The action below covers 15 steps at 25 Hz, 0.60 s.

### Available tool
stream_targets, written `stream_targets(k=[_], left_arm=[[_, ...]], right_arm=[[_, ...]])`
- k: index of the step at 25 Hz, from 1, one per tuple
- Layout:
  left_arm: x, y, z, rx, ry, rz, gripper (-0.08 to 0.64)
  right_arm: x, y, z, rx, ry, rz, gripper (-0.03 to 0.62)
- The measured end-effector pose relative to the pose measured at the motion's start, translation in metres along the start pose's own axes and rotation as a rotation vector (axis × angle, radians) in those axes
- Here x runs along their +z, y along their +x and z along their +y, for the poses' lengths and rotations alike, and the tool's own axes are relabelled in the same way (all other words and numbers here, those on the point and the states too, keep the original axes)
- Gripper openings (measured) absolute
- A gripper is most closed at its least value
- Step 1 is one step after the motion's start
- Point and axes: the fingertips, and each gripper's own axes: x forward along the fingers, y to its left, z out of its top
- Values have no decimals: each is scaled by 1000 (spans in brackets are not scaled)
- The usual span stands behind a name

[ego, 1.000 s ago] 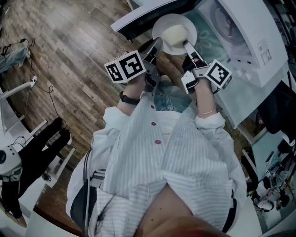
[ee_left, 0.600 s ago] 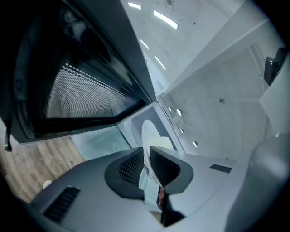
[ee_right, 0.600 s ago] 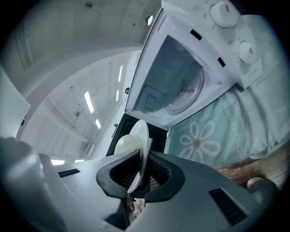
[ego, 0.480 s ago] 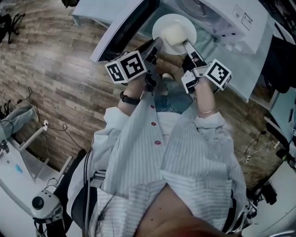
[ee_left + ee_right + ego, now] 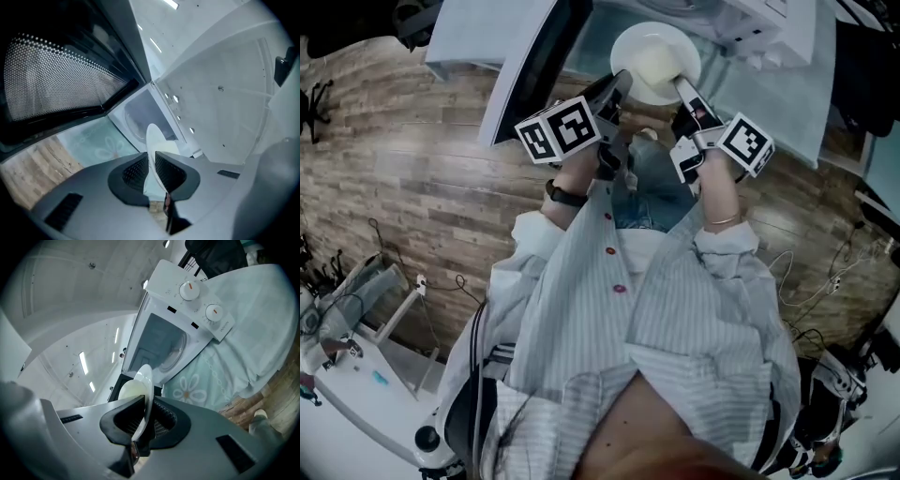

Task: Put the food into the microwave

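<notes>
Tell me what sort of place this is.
Probably a lab or workshop hall staged as a kitchen corner. A microwave stands on a flowered cloth, the wood-look floor is strewn with cables, and strip lights run across a wide ceiling.

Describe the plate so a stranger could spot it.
Find the white microwave with its door open. In front of it, the left gripper and right gripper clamp a round white plate by its rim; it alone carries a pale mound of food.
</notes>
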Motion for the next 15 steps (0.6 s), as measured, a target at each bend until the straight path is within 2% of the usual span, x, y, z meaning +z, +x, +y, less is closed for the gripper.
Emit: stream_targets(k=[6, 15], left_arm=[[-9, 16, 6, 3, 12, 45, 40], [-3, 47, 17, 25, 19, 63, 43]], right_arm=[[4, -3, -22, -49, 45, -18, 49], [24, 16, -40, -56, 56, -31, 49]])
